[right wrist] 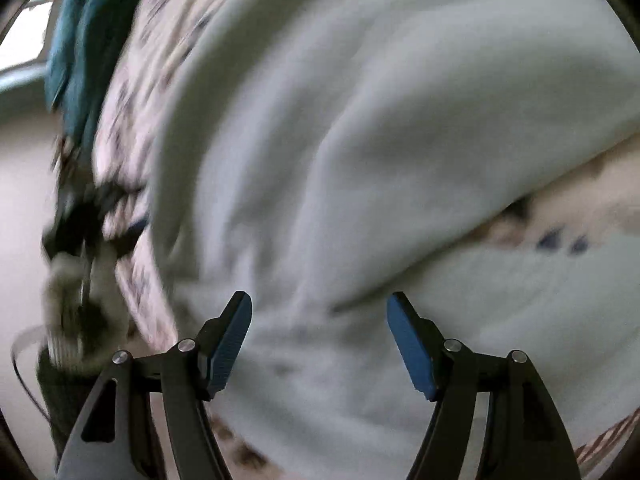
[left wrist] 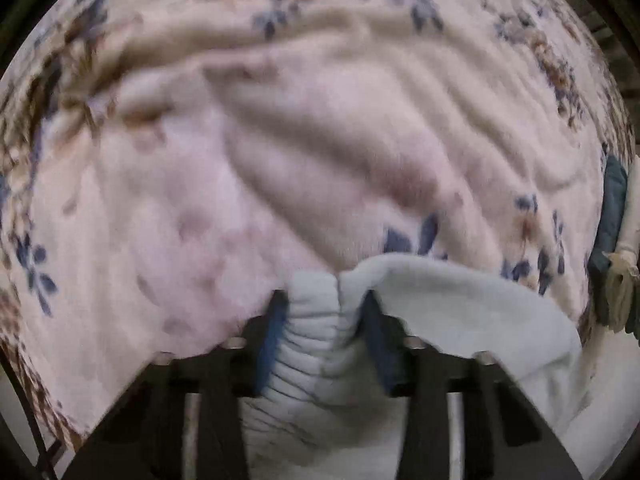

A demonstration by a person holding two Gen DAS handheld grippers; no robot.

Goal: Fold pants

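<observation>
The pants are pale grey-white fleece. In the left wrist view my left gripper (left wrist: pixel 324 300) is shut on their ribbed band (left wrist: pixel 316 320), bunched between the blue pads, and the rest of the pants (left wrist: pixel 480 312) trails off to the lower right over the bed. In the right wrist view the pants (right wrist: pixel 360 140) fill most of the frame, folded over in a thick rounded layer. My right gripper (right wrist: pixel 320 312) is open just above the cloth, its blue pads (right wrist: pixel 230 340) wide apart and holding nothing. The view is motion-blurred.
A pink floral blanket (left wrist: pixel 280 140) covers the bed under everything. A stack of folded clothes, teal and cream, lies at the bed's right edge (left wrist: pixel 612 240); it also shows in the right wrist view (right wrist: pixel 88 40) at the upper left.
</observation>
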